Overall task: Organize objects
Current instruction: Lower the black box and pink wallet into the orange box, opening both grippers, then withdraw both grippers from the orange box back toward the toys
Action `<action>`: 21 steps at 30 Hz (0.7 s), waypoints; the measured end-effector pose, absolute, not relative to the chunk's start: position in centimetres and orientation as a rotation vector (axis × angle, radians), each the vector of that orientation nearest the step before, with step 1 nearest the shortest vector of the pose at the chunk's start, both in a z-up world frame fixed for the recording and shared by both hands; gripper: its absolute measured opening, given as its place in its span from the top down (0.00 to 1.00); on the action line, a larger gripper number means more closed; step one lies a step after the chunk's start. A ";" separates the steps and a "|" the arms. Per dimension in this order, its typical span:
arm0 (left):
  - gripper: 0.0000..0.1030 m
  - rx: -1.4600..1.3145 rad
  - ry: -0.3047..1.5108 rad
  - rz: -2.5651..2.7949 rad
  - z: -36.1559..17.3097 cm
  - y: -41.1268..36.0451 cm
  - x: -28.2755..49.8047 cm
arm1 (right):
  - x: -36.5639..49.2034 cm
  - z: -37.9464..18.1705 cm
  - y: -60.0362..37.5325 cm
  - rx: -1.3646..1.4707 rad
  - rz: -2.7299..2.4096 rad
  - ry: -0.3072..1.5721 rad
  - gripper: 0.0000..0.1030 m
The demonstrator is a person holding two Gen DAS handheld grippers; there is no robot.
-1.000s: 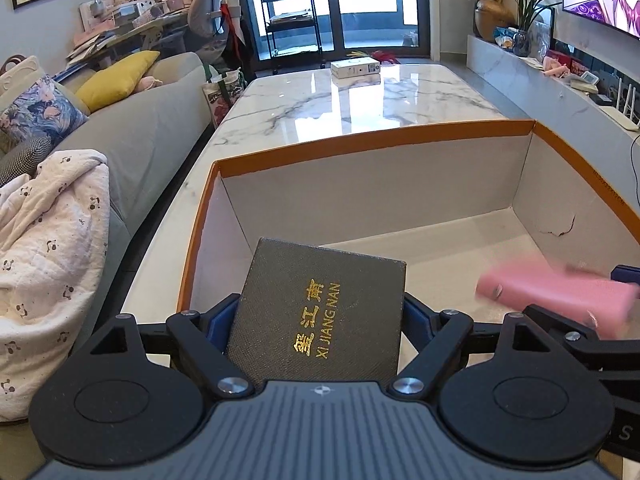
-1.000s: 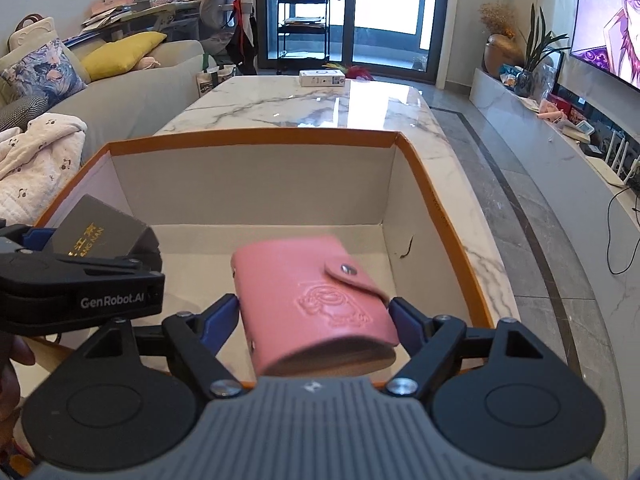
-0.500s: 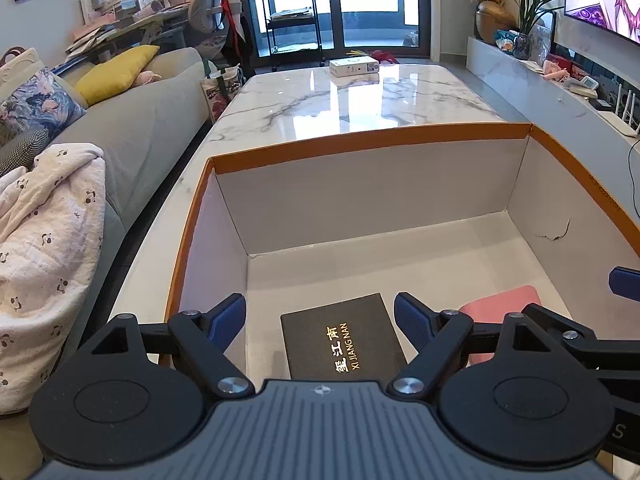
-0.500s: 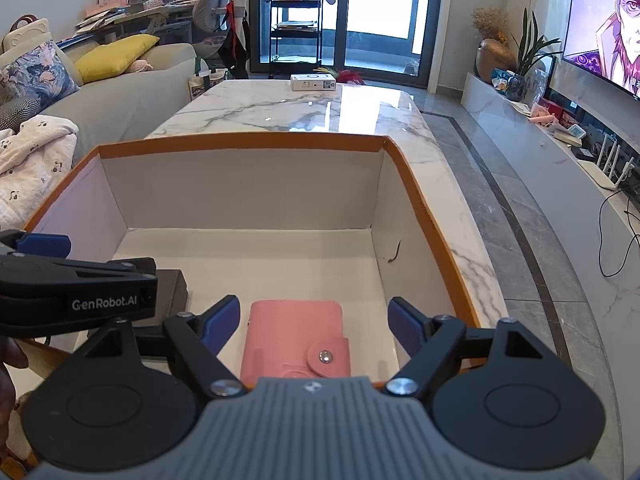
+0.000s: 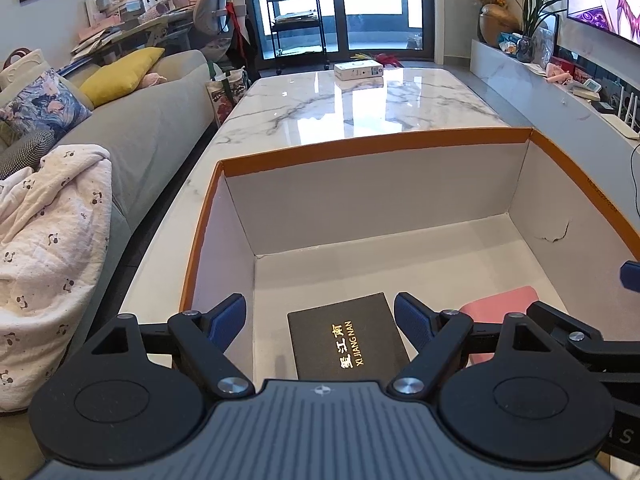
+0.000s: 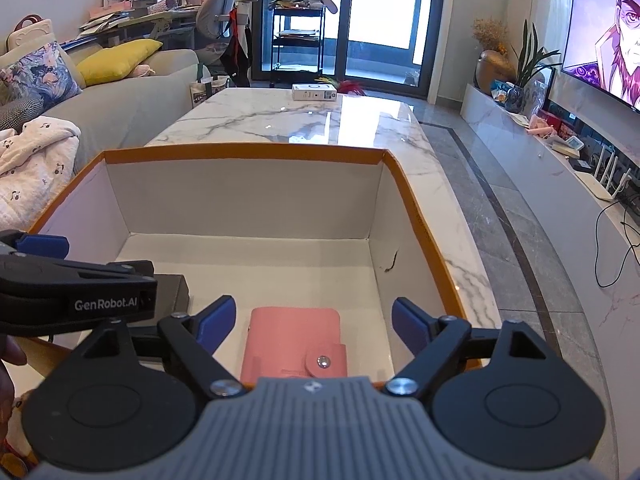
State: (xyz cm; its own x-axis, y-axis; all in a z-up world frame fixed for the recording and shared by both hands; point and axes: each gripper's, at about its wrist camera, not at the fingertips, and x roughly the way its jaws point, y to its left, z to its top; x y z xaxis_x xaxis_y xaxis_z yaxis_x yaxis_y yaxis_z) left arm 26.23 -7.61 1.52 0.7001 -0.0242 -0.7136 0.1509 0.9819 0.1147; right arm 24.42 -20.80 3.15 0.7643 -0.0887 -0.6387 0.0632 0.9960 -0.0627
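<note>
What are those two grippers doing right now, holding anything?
Left gripper: open, empty; the flat black gold-lettered case lies in the orange-rimmed box.
Right gripper: open, empty; the pink snap-button wallet lies in the box.

1. The left gripper (image 5: 320, 318) points forward and slightly downward, its two blue-padded fingers spread wide apart with nothing between the pads
2. The right gripper (image 6: 314, 320) sits level with it on the right side, fingers (image 6: 412, 322) likewise spread wide and touching nothing
3. The two grippers are side by side and close together; each shows at the edge of the other's wrist view
4. A bit of the person's left hand (image 6: 10, 360) shows behind the left gripper
</note>
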 end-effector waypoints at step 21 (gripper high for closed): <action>0.07 0.180 0.716 -0.207 6.2 -4.6 15.3 | 12.7 7.5 -19.2 -0.016 -0.052 0.586 0.05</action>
